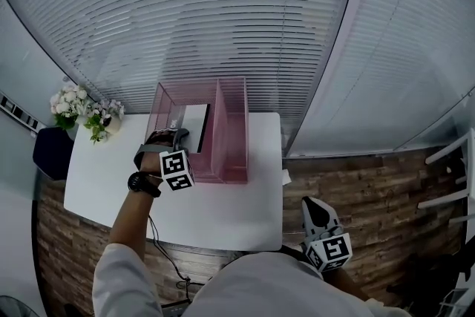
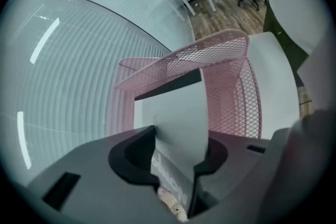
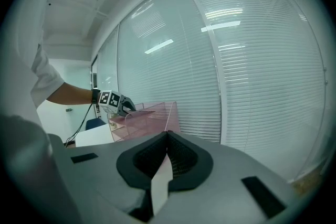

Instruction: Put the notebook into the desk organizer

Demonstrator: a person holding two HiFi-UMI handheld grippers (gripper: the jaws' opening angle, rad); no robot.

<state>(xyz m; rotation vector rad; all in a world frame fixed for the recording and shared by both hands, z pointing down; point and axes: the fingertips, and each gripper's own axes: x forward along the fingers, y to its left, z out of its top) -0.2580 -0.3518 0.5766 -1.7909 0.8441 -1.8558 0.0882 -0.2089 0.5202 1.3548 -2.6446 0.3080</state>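
A pink mesh desk organizer (image 1: 234, 130) stands at the back of the white table (image 1: 223, 211). The white notebook (image 1: 194, 126) with a dark edge stands inside its left compartment. My left gripper (image 1: 165, 139) is at that compartment's near end. In the left gripper view the notebook (image 2: 176, 113) slants across the gap between the parted jaws of the left gripper (image 2: 178, 147), with the organizer's mesh wall (image 2: 231, 86) behind it. My right gripper (image 1: 315, 211) hangs off the table's right front corner. In its own view the right gripper (image 3: 168, 136) is shut and points towards the organizer (image 3: 152, 120).
A pot of white flowers (image 1: 82, 111) sits on the table's far left corner, with a dark blue seat (image 1: 52, 152) beside it. Glass walls with blinds (image 1: 245, 11) rise right behind the table. A cable (image 1: 167, 260) hangs at the front edge. Wooden floor (image 1: 371, 182) lies to the right.
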